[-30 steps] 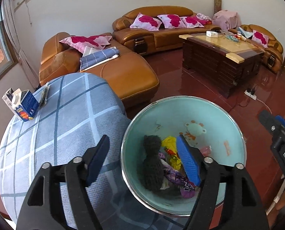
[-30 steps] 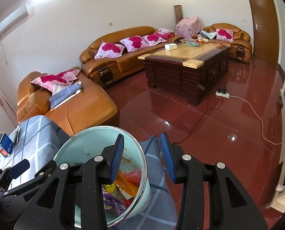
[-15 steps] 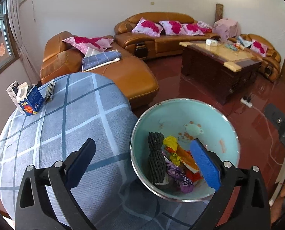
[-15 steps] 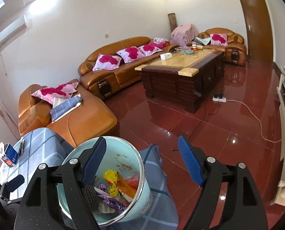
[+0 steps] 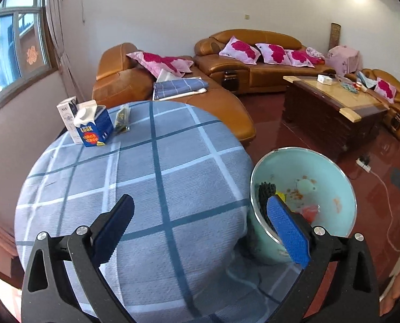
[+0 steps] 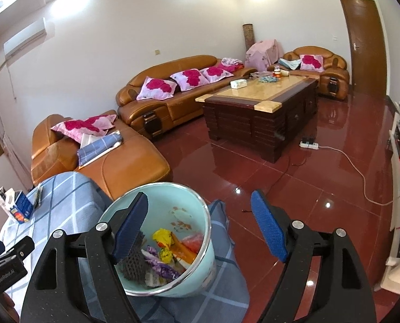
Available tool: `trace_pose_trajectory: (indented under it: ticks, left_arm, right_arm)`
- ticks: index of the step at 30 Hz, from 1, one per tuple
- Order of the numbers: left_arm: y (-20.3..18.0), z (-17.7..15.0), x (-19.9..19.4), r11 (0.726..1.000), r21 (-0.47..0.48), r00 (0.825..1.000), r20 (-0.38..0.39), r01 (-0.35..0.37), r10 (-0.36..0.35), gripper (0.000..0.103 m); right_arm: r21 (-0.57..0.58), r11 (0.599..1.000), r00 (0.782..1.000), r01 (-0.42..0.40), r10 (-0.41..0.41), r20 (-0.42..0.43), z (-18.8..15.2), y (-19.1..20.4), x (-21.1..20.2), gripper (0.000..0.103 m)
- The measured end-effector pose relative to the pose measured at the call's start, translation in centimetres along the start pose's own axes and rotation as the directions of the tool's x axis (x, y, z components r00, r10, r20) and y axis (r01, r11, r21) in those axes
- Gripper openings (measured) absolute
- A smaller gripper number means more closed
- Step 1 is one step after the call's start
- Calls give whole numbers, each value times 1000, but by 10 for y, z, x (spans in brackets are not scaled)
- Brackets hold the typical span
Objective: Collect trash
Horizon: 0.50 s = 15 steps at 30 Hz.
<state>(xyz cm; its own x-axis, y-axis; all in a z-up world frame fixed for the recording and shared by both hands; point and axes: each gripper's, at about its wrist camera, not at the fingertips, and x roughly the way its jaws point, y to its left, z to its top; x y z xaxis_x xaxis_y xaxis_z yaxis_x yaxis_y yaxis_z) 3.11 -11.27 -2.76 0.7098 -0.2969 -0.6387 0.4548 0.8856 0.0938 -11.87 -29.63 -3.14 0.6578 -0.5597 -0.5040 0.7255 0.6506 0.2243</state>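
Note:
A pale green trash bin (image 5: 342, 188) stands at the right edge of a round table with a blue checked cloth (image 5: 151, 177). It holds black foam netting (image 6: 132, 265), yellow, purple and orange wrappers (image 6: 165, 250). My left gripper (image 5: 200, 228) is open and empty above the table, left of the bin. My right gripper (image 6: 200, 226) is open and empty above the bin (image 6: 197, 242), its left finger over the rim.
A blue and white carton (image 5: 92, 126), a white box (image 5: 68, 115) and a small packet (image 5: 122, 118) sit at the table's far left. An orange sofa (image 5: 178, 97) and a dark coffee table (image 6: 259, 107) stand beyond on the red tiled floor.
Both grippers have opened wide and pulled back from the bin. The left gripper has swung left over the tablecloth.

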Motion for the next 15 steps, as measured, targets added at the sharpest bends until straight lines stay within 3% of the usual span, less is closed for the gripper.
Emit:
trace_pose_trajectory:
  ticks: [15]
  left_arm:
    - [5,-7,-57,1000,11,989,146,0,-2,97]
  right_arm:
    - [-107,994,985,6,12,169,-2,31,-68,81]
